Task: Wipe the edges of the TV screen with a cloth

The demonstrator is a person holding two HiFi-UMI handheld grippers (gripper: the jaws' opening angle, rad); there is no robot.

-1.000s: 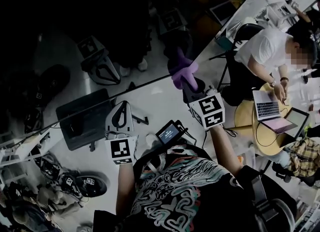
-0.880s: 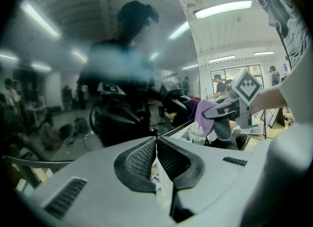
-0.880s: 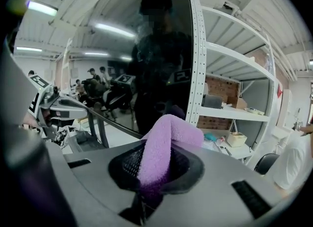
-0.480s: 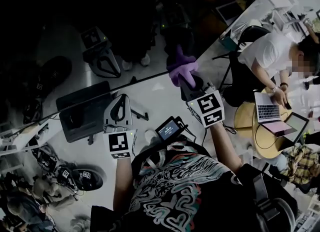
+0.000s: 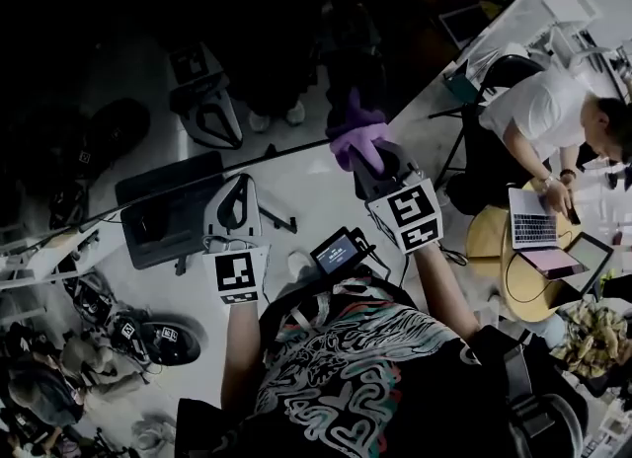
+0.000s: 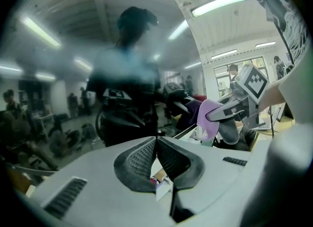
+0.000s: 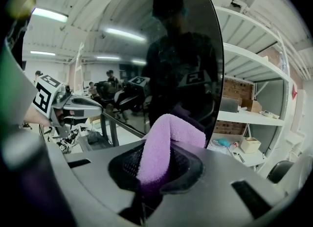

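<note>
Left gripper [image 6: 156, 145] closed on nothing; right gripper [image 7: 151, 172] pinches the cloth [image 7: 164, 138], seemingly at the TV screen [image 7: 195, 64] edge, where dragging could tug it free.

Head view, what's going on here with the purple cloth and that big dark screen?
A person stands at a dark TV screen with a gripper in each hand. The right gripper has its fingers shut on a purple cloth and holds it against the screen near its edge, so the wiping looks under way. The left gripper is shut on nothing and hangs in the air to the left of the cloth, off the glass.
</note>
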